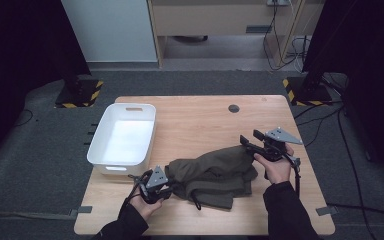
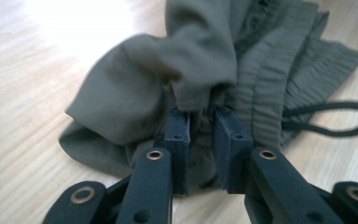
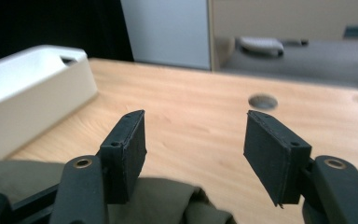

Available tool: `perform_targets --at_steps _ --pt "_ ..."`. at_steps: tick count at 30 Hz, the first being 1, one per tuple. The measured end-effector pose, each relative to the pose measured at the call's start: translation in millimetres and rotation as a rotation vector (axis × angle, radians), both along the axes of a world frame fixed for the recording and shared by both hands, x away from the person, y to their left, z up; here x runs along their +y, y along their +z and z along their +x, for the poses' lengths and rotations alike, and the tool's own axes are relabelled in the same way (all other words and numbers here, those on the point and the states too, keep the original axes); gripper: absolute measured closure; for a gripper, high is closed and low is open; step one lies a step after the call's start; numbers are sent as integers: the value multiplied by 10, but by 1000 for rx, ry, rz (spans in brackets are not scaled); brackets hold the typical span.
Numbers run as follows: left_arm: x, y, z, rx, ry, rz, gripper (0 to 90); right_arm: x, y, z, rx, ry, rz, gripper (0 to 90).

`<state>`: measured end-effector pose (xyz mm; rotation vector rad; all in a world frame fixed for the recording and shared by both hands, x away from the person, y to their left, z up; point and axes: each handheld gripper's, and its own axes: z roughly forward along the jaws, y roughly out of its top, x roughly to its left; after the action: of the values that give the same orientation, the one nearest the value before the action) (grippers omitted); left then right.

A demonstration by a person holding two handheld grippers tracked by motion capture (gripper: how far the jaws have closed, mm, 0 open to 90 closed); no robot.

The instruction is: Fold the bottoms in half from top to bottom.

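Pinching a fold of the olive-green garment (image 2: 200, 70), the left gripper (image 2: 200, 126) sits at the near left of the table (image 1: 200, 112); in the left gripper view its two black jaws stand close together with bunched cloth caught between the pads (image 2: 177, 135), so it is clamped on the fabric. In the high view that left gripper (image 1: 161, 184) lies low at the garment's left end, held by the person's left hand (image 1: 145, 202), whose dark sleeve (image 1: 125, 225) enters from the bottom edge.

The garment (image 1: 212, 175) lies crumpled on the near half of the wooden table, between the two grippers. A ribbed, gathered band and a dark cord loop (image 2: 335, 119) show at its near edge in the left gripper view, the loop resting on bare wood just beside the cloth.

At the garment's right end, the right hand (image 1: 277, 167) holds the right gripper (image 1: 247, 142) above the cloth, pointing toward the table's middle. In the right gripper view the right gripper (image 3: 193, 140) has its jaws spread well apart with nothing between them; the garment (image 3: 168, 200) lies below and short of the pads, untouched.

Farther off, a white plastic tub (image 1: 145, 145) with a handle slot stands on the left side of the table, close to the garment but apart from it. Beyond it, a round dark hole (image 1: 234, 108) sits near the table's far edge.
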<state>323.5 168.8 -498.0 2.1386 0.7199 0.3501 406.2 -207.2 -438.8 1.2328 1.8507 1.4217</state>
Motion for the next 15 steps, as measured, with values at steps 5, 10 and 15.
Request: perform_targets --at_steps 5,10,15 --pt "25 30 -16 9 6 -28 729 8 -105 -81 64 24 -47 398" --pt "121 229 75 -30 97 -129 652 -74 -266 -257 93 66 -64 394" --pt "176 430 227 -59 201 -227 557 -136 -443 -372 118 77 -63 383"
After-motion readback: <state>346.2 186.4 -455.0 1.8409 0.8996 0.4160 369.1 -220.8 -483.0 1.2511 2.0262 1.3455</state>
